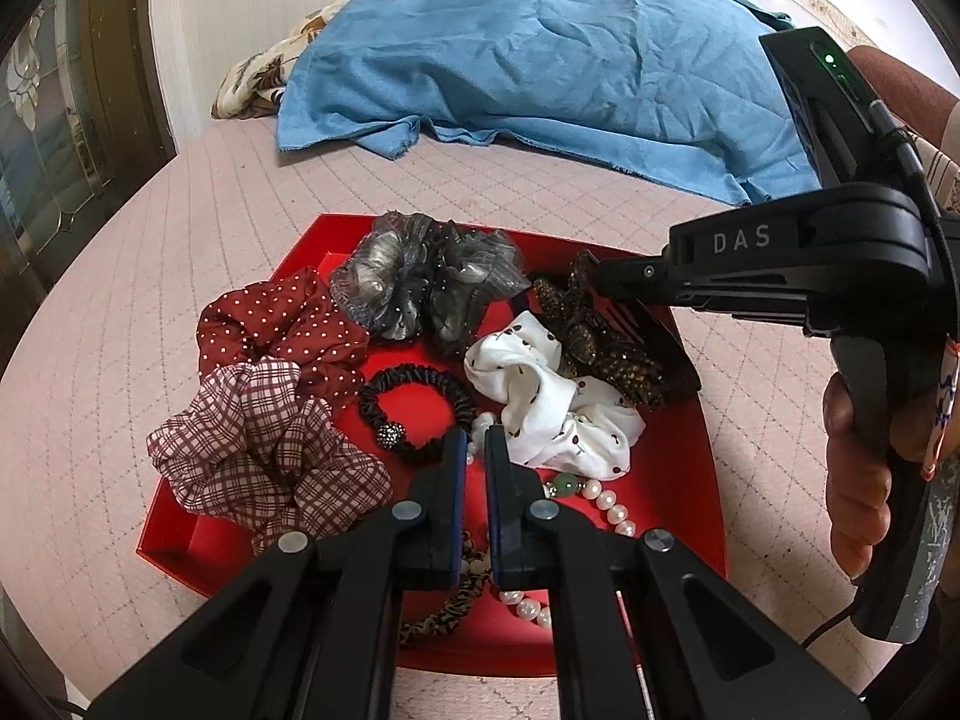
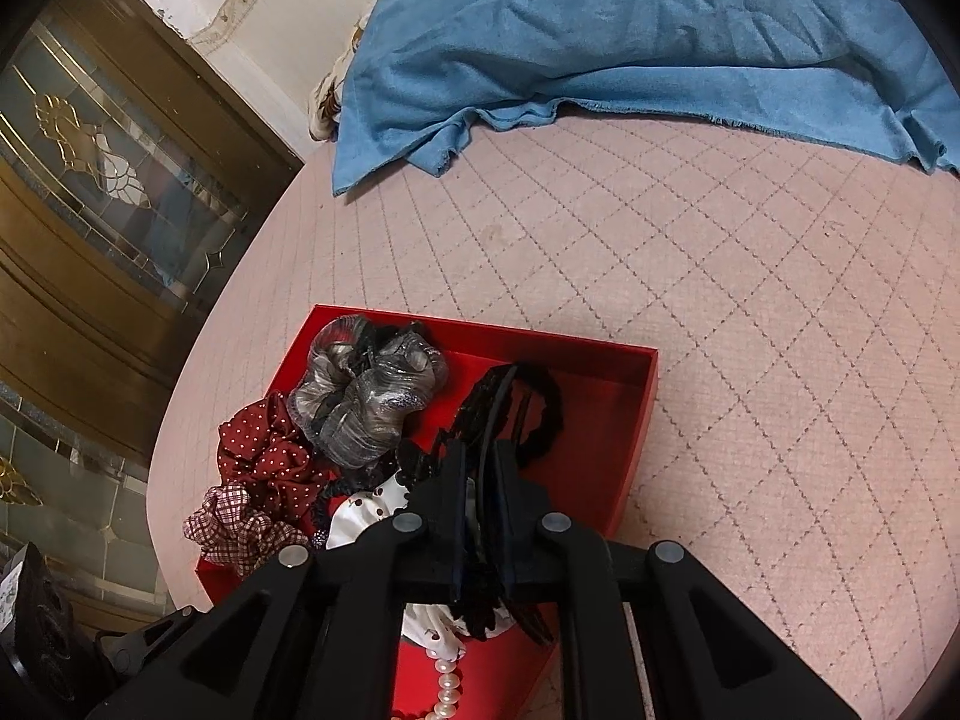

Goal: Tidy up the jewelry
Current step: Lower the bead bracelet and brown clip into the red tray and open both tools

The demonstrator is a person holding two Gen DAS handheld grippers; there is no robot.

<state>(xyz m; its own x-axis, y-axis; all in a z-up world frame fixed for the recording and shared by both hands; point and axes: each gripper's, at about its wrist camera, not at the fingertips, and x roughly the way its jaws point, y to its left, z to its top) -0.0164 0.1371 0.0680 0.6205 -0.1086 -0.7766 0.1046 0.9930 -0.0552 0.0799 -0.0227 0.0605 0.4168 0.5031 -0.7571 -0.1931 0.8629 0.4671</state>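
Note:
A red tray [image 1: 678,480] lies on the pink quilted bed and holds several hair pieces. Among them are a grey scrunchie [image 1: 420,282], a red dotted one [image 1: 288,324], a plaid one [image 1: 258,450], a white one [image 1: 540,402], a black hair tie [image 1: 414,408] and a pearl bracelet [image 1: 612,504]. My left gripper [image 1: 477,450] hovers shut over the tray's near middle, with nothing gripped. From the right, my right gripper [image 1: 597,282] reaches in. In its own view this gripper [image 2: 480,468] is shut on the dark sequinned bow comb [image 2: 528,414], which lies at the tray's right side [image 1: 606,348].
A rumpled blue cloth [image 1: 540,60] covers the far part of the bed, with a flower-patterned fabric [image 1: 252,84] at its left end. A brown door with decorated glass [image 2: 90,210] stands left of the bed. A hand [image 1: 858,480] grips the right tool's handle.

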